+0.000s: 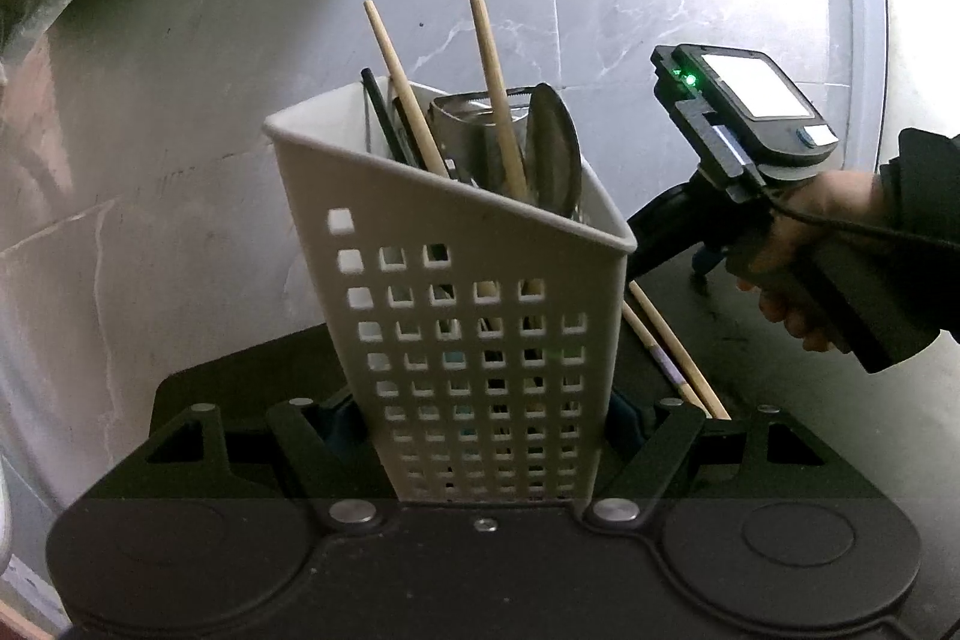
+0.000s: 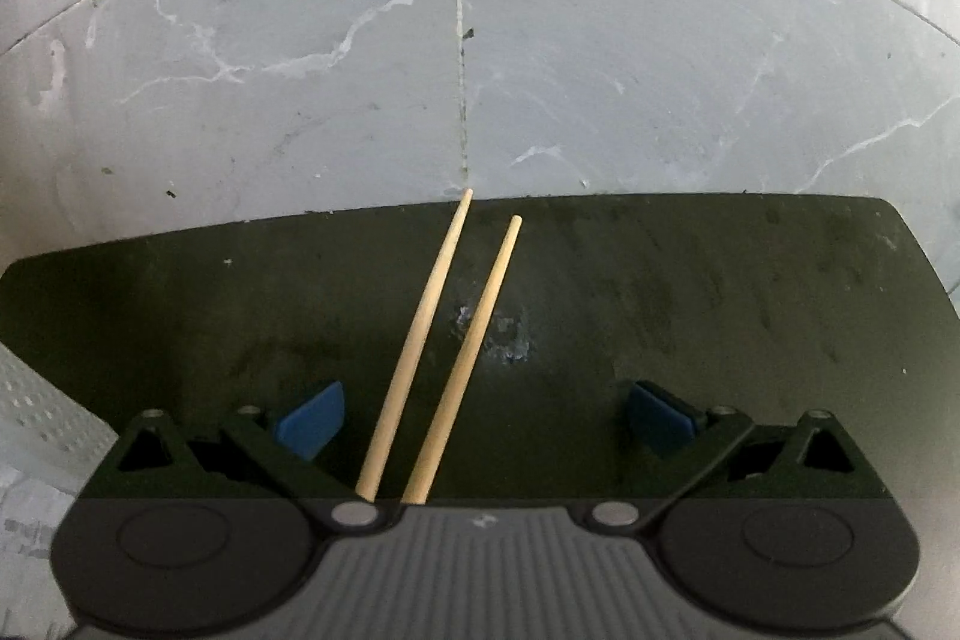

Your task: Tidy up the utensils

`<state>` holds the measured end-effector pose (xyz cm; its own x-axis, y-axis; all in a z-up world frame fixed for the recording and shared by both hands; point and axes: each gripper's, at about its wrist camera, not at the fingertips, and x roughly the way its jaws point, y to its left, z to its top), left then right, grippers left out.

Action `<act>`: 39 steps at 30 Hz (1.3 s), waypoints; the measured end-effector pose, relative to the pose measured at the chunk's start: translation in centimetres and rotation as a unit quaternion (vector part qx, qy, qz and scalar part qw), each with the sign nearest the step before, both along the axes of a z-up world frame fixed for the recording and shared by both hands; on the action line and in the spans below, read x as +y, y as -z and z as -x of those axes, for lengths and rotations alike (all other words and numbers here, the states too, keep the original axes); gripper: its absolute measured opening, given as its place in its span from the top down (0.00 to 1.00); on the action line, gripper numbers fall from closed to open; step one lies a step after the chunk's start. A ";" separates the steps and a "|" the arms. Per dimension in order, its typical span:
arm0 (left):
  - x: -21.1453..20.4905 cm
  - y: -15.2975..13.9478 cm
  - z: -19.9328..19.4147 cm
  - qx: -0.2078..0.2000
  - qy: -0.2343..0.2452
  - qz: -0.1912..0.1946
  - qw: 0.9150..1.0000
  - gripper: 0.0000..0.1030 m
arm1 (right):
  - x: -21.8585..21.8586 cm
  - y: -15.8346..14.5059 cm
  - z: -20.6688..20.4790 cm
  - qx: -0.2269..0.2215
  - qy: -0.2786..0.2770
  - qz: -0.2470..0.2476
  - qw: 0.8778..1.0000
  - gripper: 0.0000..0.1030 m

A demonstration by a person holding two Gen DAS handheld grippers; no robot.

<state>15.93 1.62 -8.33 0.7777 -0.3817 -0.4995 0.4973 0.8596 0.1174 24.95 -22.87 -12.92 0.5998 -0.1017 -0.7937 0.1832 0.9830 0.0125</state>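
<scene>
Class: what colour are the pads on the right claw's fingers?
Blue pads, clearest in the right wrist view.

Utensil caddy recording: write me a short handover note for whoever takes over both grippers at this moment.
Left gripper: shut on the white perforated caddy, holding it tilted on the black mat.
Right gripper: open, blue fingers wide apart, over two wooden chopsticks lying on the mat; nothing gripped.
Done: two chopsticks, a spoon and some dark utensils already stand in the caddy.
Left: close on the loose chopsticks, lift them, drop them into the caddy.
</scene>
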 end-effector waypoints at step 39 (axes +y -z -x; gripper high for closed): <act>0.0 0.1 0.1 -0.002 0.001 -0.001 1.000 0.24 | -0.7 -1.0 2.9 -0.013 -0.040 -0.005 0.999 0.87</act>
<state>15.83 1.65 -8.47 0.7788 -0.3828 -0.4969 0.4993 0.8578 0.1217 22.04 -23.55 -11.91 0.6268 -0.0459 -0.7778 0.1044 0.9942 0.0254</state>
